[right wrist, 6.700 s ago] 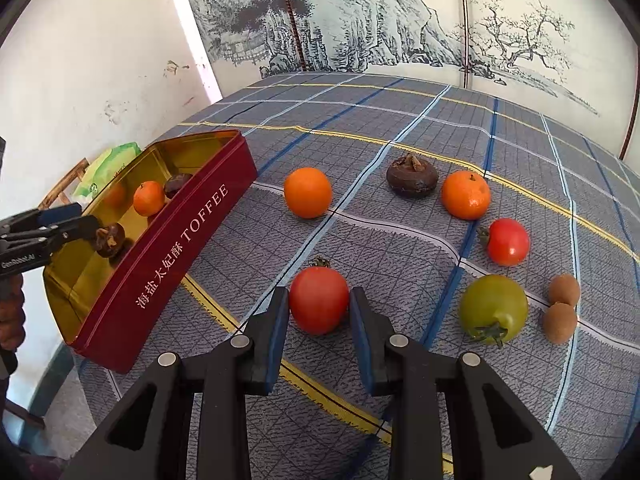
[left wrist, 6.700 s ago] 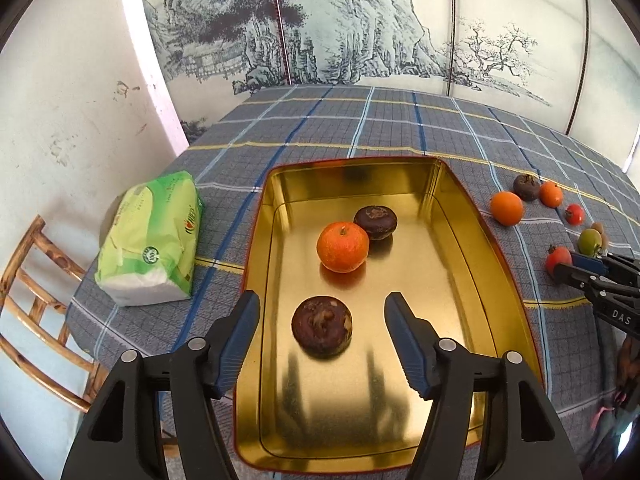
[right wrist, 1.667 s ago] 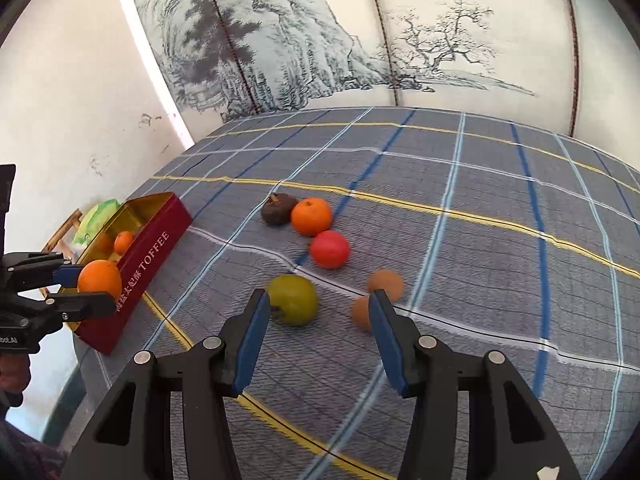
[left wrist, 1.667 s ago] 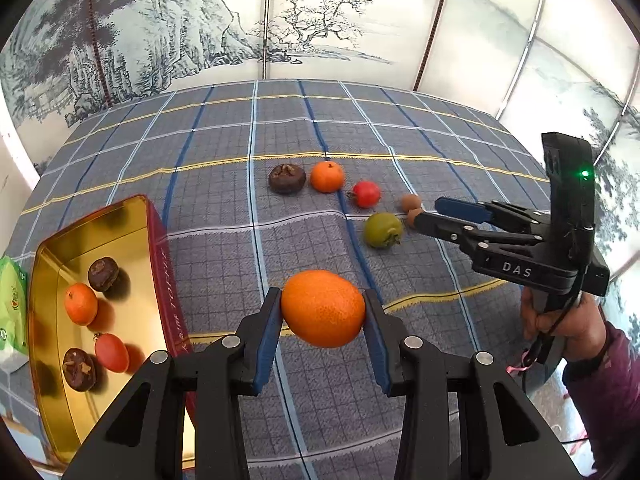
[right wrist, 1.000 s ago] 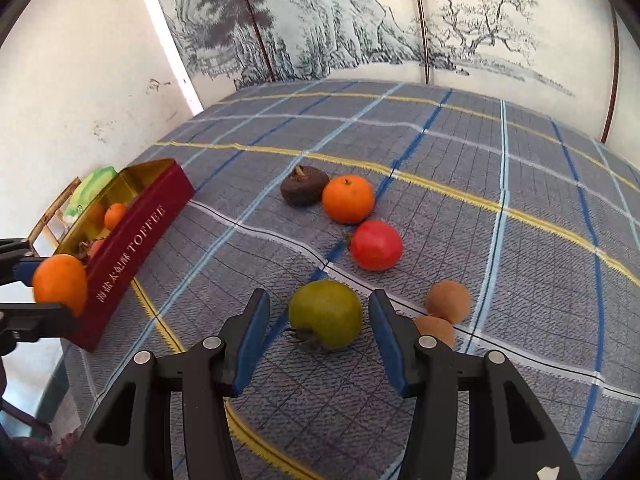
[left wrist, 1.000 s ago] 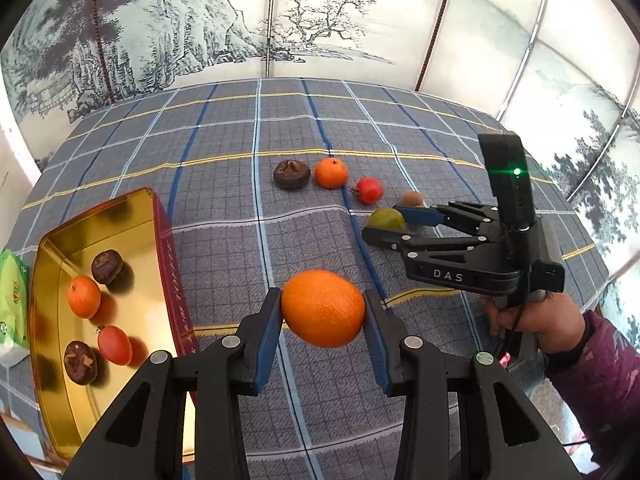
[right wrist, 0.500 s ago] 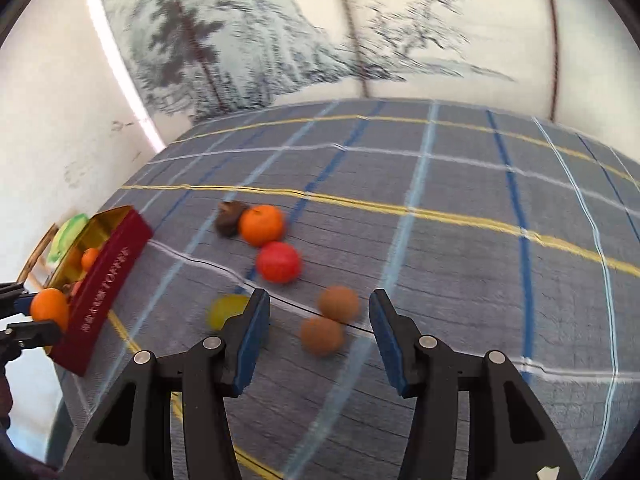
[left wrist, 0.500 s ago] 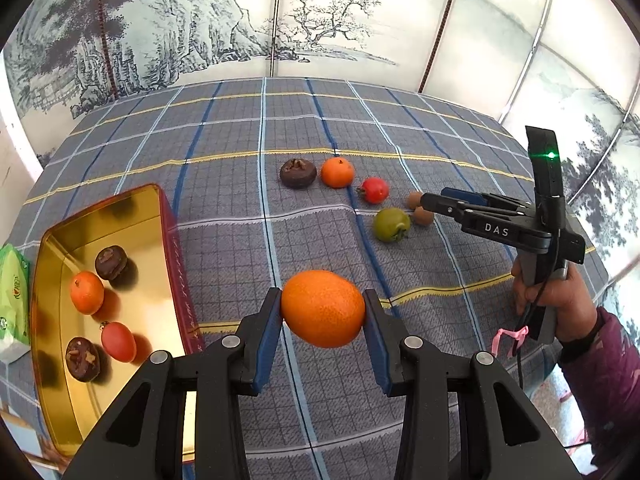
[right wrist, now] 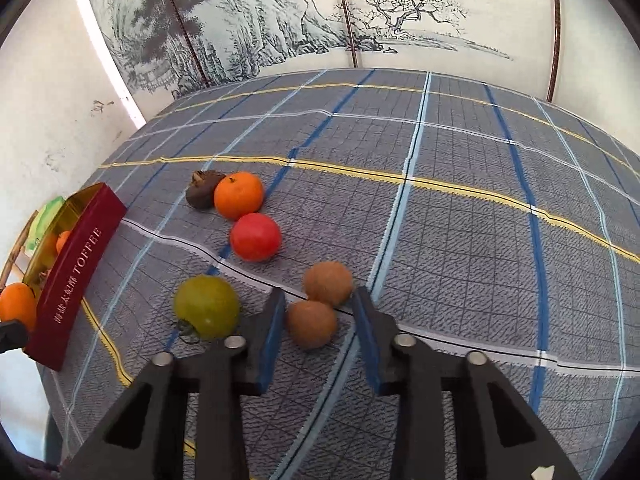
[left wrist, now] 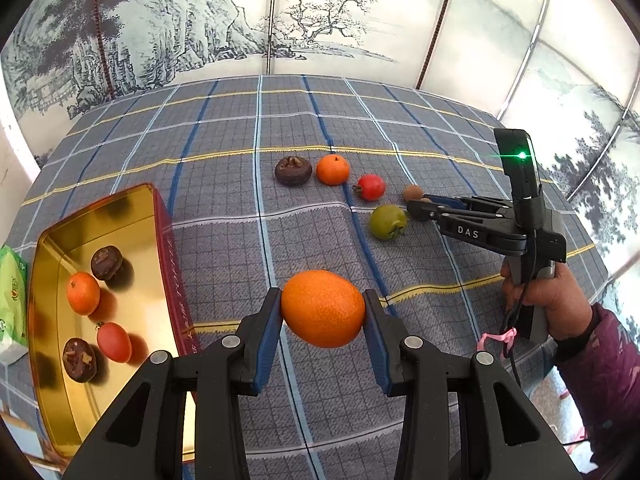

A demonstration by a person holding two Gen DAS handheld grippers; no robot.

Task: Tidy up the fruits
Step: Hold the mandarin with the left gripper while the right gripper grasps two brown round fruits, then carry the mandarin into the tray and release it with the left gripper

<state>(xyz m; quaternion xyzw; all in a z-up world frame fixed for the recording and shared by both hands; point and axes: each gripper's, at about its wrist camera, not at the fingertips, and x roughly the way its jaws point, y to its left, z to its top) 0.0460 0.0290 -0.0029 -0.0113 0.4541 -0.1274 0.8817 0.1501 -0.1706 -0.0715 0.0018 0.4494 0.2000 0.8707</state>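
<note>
My left gripper [left wrist: 322, 308] is shut on a large orange [left wrist: 320, 306], held above the cloth just right of the gold tin [left wrist: 164, 216]. The tin holds two dark mangosteens, a small orange [left wrist: 83, 293] and a red tomato [left wrist: 114, 342]. My right gripper [right wrist: 319, 298] is closing around the nearer of two brown fruits [right wrist: 311, 325]; a gap still shows at its right pad. The other brown fruit [right wrist: 328, 283] lies just beyond. A green tomato [right wrist: 207, 306], red tomato [right wrist: 255, 237], orange [right wrist: 239, 195] and mangosteen [right wrist: 202, 194] lie to the left.
A checked cloth [left wrist: 224, 264] covers the round table. A green tissue pack [left wrist: 12, 280] lies left of the tin near the table's edge. A person's hand and purple sleeve [left wrist: 592, 364] hold the right gripper. A painted screen stands behind the table.
The right gripper has come down over the nearer brown fruit and its jaws have narrowed around it. The left gripper and its orange have stayed put.
</note>
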